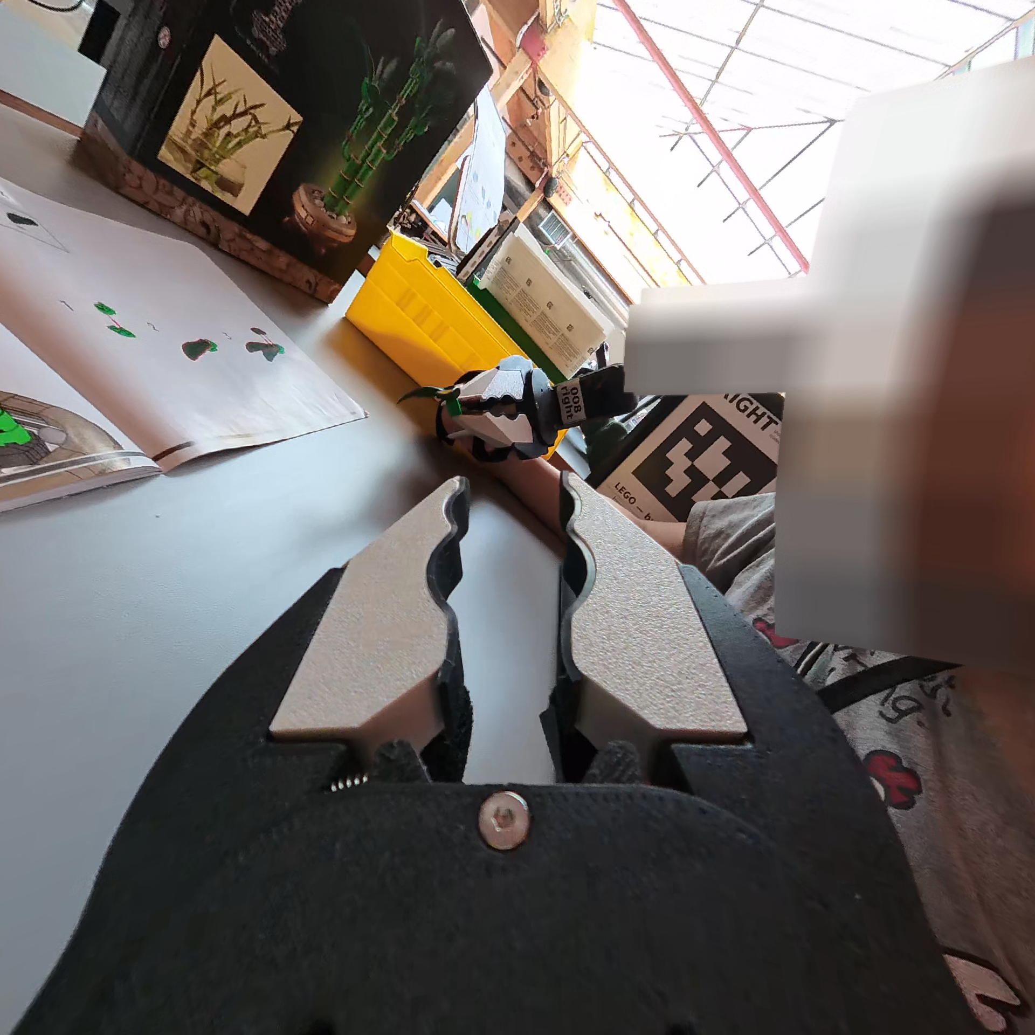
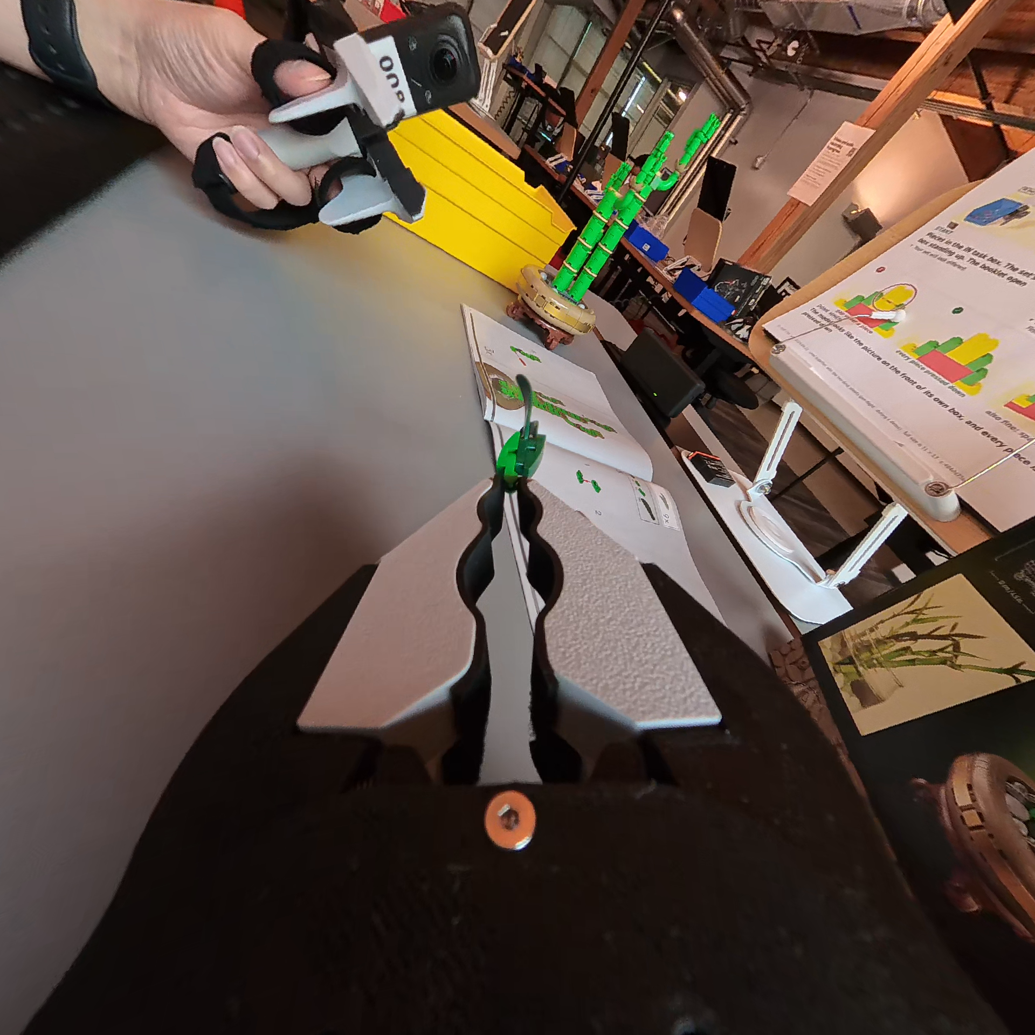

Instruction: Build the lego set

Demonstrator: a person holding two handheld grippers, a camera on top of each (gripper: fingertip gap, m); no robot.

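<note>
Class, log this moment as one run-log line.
right tongs: shut on green leaf piece | left tongs: open, empty | bamboo model: on table beyond booklet

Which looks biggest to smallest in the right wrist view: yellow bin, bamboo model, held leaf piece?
1. yellow bin
2. bamboo model
3. leaf piece, pinched in the right gripper

The leaf sits nearest the camera, so it is truly smallest.

- The instruction booklet (image 1: 157,358) runs off the left edge in the left wrist view, its lower page cut short.
- The set's box (image 2: 924,700) is cropped by the right edge in the right wrist view.
- The small green leaf piece (image 2: 520,451) has its base hidden between the jaws; its exact shape is probably unreadable.
- The blue bins (image 2: 703,294) behind are too small to tell contents.
</note>
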